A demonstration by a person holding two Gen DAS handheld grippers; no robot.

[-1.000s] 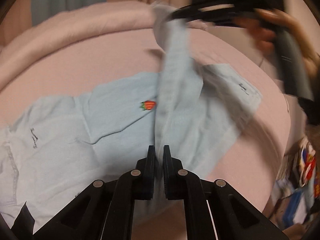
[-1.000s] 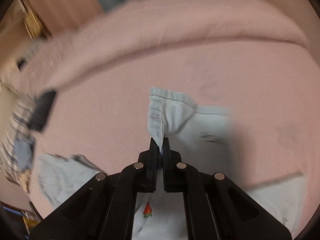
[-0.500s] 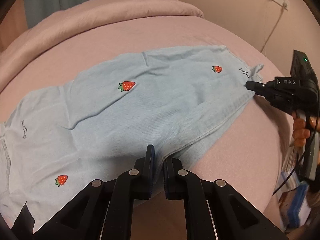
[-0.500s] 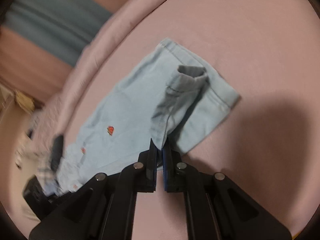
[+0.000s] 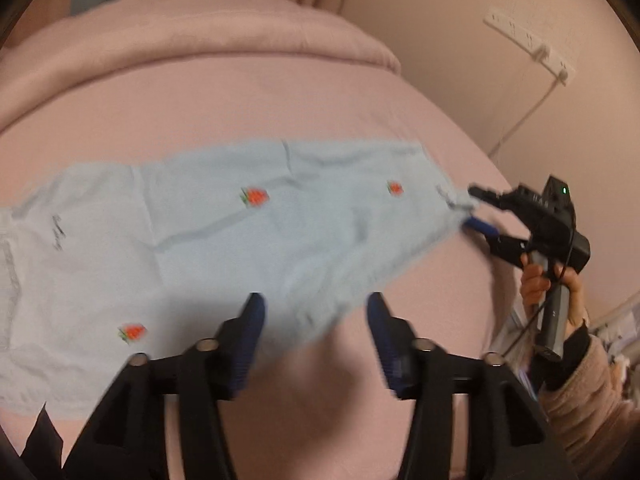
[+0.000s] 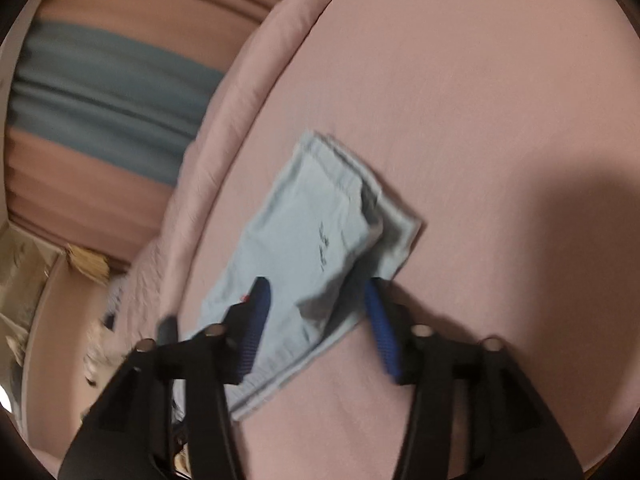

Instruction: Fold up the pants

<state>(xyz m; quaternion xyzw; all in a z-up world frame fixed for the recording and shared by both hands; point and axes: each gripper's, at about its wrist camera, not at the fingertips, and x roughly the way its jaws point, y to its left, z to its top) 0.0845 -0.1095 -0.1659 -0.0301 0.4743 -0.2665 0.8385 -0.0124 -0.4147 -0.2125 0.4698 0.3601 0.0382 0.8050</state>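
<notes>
we've got the light-blue strawberry-print cotton pants (image 5: 248,236) flat on the pink bed (image 5: 248,96) | left gripper (image 5: 314,312) and right gripper (image 6: 316,296) both opening, cloth lying loose between the jaws

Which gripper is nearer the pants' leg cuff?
Right. The right gripper sits at the cuff of the pants, jaws opening around its corner. The left gripper is midway along the leg's near edge, jaws opening too.

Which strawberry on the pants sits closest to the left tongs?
The lowest strawberry, just left of the left tongs; the other two sit farther up the pants.
</notes>
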